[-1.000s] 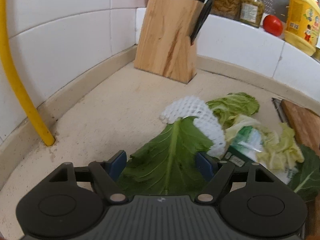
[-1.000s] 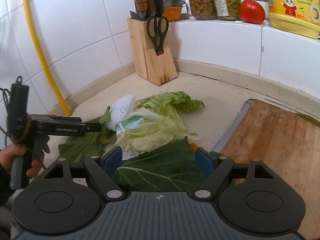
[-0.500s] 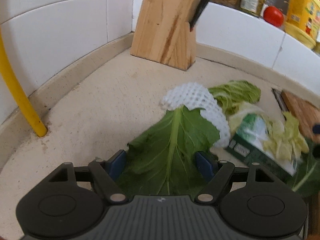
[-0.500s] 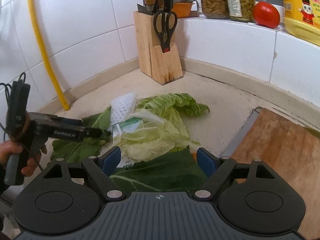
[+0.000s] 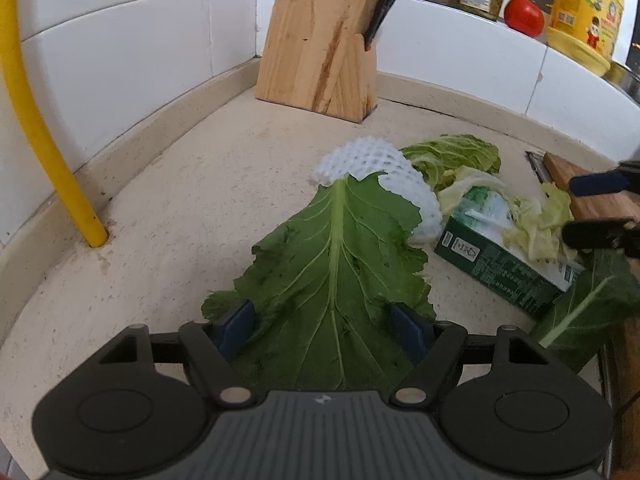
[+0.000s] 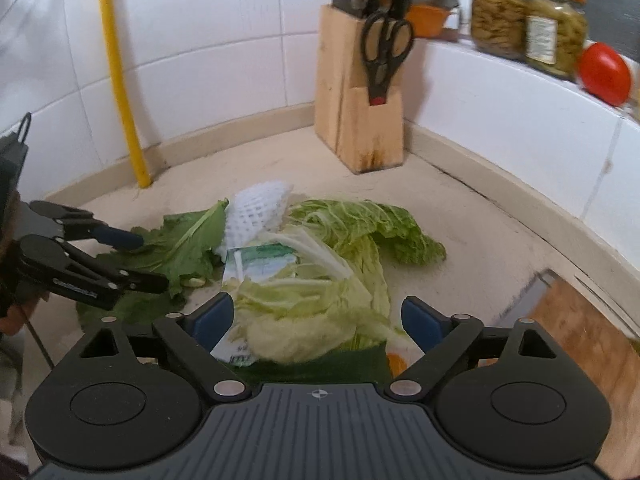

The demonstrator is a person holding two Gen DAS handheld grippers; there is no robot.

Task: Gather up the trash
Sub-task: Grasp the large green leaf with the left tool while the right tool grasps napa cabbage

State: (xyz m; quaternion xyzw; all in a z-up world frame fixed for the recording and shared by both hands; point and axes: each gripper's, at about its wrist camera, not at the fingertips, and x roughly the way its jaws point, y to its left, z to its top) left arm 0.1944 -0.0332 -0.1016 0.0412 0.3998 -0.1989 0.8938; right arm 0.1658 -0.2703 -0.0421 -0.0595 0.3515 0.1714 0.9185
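A large dark green leaf [image 5: 336, 256] lies flat on the beige counter [image 5: 180, 208]. My left gripper [image 5: 330, 328] stands open astride its near end, also visible as the left gripper [image 6: 136, 260] at the left of the right wrist view. A white foam net [image 5: 376, 168] rests on the leaf's far tip. Beside it lie a green carton [image 5: 504, 256] and pale cabbage leaves [image 6: 320, 304]. My right gripper [image 6: 318, 320] hangs over that cabbage, its jaws opening, the pads clear of the leaves. Another dark leaf [image 6: 320, 364] lies under it.
A wooden knife block [image 6: 360, 120] with scissors stands in the back corner. A yellow pipe [image 5: 40, 132] runs up the left wall. A wooden cutting board [image 6: 592, 344] lies at the right. Jars, a tomato [image 6: 604, 74] and a yellow bottle [image 5: 584, 12] sit on the tiled ledge.
My right gripper has slid left over the pile, rolled, and spread its jaws; pale cabbage now lies between them instead of the dark leaf. My left gripper crept forward along its leaf.
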